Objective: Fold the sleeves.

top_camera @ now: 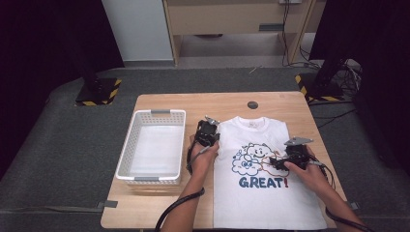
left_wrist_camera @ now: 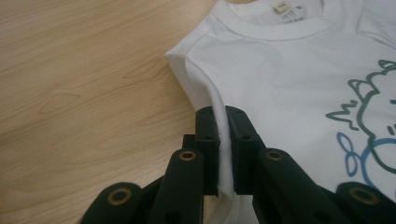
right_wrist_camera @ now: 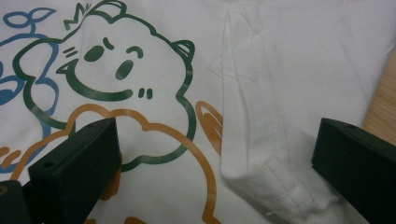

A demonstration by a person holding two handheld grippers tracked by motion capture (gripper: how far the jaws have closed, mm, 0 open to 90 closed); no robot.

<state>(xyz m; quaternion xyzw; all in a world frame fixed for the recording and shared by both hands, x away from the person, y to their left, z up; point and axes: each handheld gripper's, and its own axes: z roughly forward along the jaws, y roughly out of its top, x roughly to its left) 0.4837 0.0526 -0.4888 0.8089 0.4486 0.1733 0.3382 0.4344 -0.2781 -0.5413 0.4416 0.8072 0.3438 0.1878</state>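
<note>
A white T-shirt (top_camera: 263, 179) lies flat on the wooden table (top_camera: 159, 205), front side up, collar toward the far edge. Its chest carries a cartoon print (top_camera: 251, 159) of cloud-like figures in green, blue and orange above the word "GREAT!". The shirt occupies the right half of the table; its lower hem reaches the near edge.

The left gripper (top_camera: 207, 133) sits at the shirt's left edge, just below the shoulder. In the left gripper view its two black jaws are closed on a raised fold of white fabric (left_wrist_camera: 223, 154), which is pinched upright between the pads (the fold runs up from the jaws toward the shoulder seam). The wood of the table shows directly beside the pinched edge.

The right gripper (top_camera: 290, 159) rests over the right part of the print, near the shirt's right edge. In the right gripper view its jaws stand wide apart, one over the orange outline, the other near the shirt's edge where the wood shows. Between them lies the folded-in sleeve (right_wrist_camera: 261, 140) with its stitched hem; the pads do not press on it.

A white plastic basket (top_camera: 126, 154) stands on the left part of the table, well apart from the shirt. A small dark round disc (top_camera: 252, 104) is set in the tabletop just beyond the collar.
</note>
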